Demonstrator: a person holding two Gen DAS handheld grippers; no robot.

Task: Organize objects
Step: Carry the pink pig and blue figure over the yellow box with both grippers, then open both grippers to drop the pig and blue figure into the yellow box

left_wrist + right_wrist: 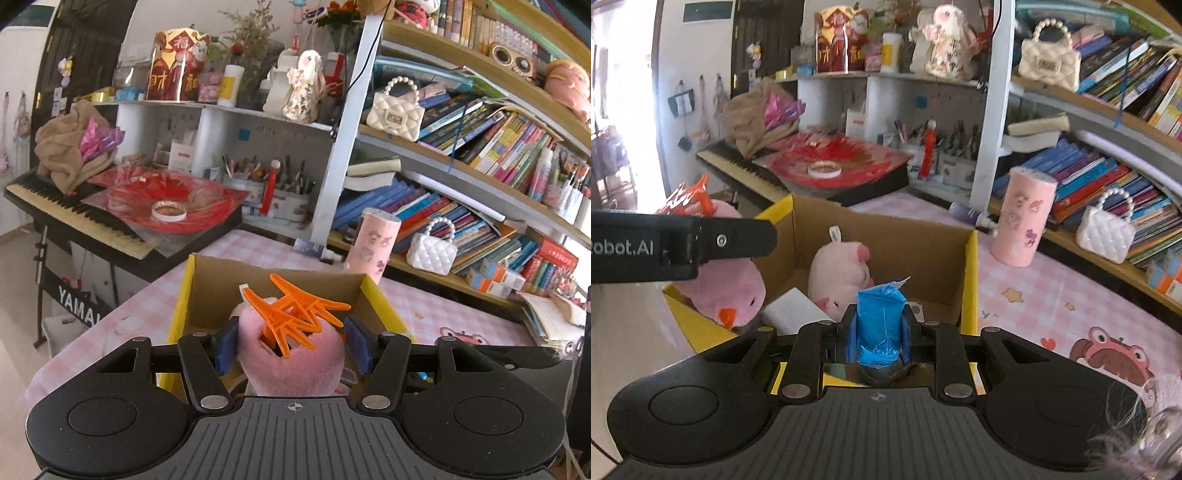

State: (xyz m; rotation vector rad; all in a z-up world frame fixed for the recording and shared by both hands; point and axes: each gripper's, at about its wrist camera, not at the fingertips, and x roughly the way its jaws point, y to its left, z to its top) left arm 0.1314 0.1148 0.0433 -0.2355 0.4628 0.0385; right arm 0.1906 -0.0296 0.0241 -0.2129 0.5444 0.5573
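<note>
My left gripper (291, 343) is shut on a pink plush bird (295, 369), whose orange feet (295, 314) stick up. It hangs over the left part of an open cardboard box with a yellow rim (184, 295). In the right wrist view the same bird (727, 284) hangs beak down beneath the left gripper's finger (738, 238), at the box's left wall. My right gripper (879, 332) is shut on a crinkled blue packet (881, 310) above the box's near edge (971, 280). Inside the box lie a pink pig plush (842, 273) and a white flat item (792, 314).
The box stands on a pink checked tablecloth (1052, 295). A pink cylinder (1023, 218) stands right of the box. Behind it are bookshelves with a white quilted handbag (1106, 232). A keyboard piano (746, 170) loaded with red sheets stands beyond the table's far left edge.
</note>
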